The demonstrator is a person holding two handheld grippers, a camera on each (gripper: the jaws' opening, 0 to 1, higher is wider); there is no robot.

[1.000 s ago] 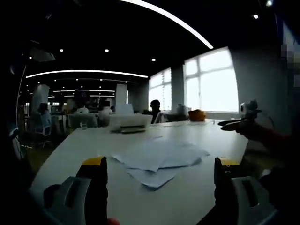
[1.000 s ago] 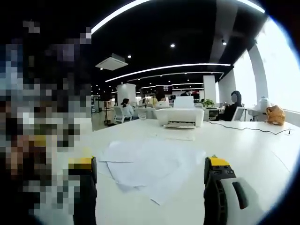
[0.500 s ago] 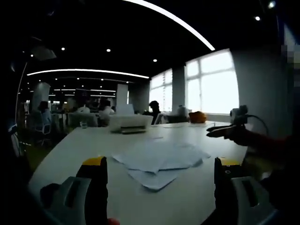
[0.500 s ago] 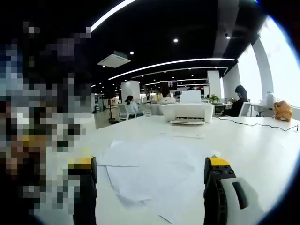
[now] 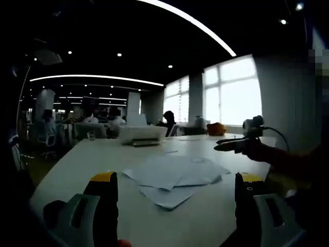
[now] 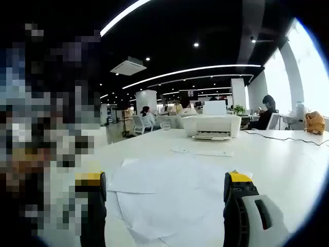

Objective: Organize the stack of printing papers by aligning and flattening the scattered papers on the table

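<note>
White papers (image 5: pixel 175 177) lie fanned and overlapping on the worktop (image 5: pixel 92 159), just ahead of our left hand-held gripper (image 5: pixel 175 206), whose jaws stand wide and hold nothing. Our right hand-held gripper (image 6: pixel 164 206), equally wide and bare, has drawn closer to the papers (image 6: pixel 169 198) than a second ago. Beyond them stands a printer (image 6: pixel 213 126), with bare worktop between.

A white printer (image 6: pixel 212 126) sits toward the far edge of the white desk (image 6: pixel 277 159), with a black cable (image 6: pixel 277 137) trailing across the desk beside it. An orange bag (image 6: pixel 314 123) rests near the windows (image 5: pixel 234 92). Beyond the desk, people sit at other desks under long ceiling light strips (image 6: pixel 195 70). A glass (image 6: pixel 165 125) stands near the printer.
</note>
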